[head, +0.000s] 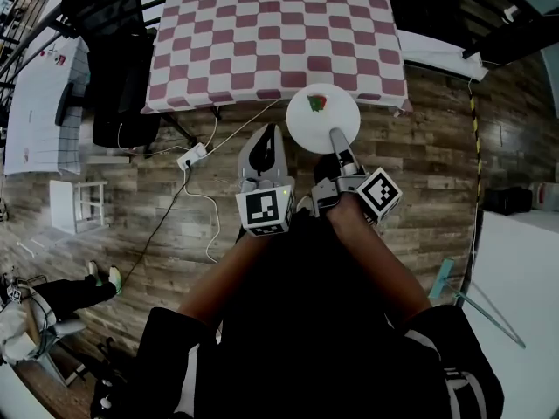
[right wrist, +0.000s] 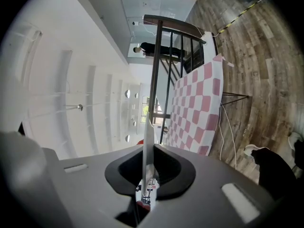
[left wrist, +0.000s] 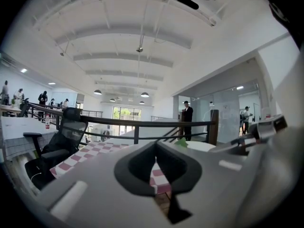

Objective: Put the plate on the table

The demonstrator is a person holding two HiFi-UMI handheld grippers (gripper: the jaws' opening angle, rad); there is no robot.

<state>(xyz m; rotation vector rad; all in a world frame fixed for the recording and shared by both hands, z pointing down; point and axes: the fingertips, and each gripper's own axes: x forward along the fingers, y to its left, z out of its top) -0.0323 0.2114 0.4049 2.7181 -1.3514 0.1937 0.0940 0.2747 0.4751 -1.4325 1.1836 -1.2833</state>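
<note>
Two tongs are held side by side above the wooden floor (head: 419, 147), on the near side of the table (head: 262, 24) with the red and white checked cloth. The right tongs (head: 334, 136) are closed on the near rim of the white plate (head: 319, 125). In the right gripper view the plate shows as a thin white edge between the two jaws, and they press on it. The plate reaches out from the tongs toward the table, and its far rim overlaps the near edge of the cloth, close to the right corner. Whether it touches the cloth I cannot tell. On the far part of the plate lies one small red and green thing (head: 317, 102); I cannot make out what it is. The left tongs (head: 267, 133) are just left of the plate, with jaws together and nothing between them.
</note>
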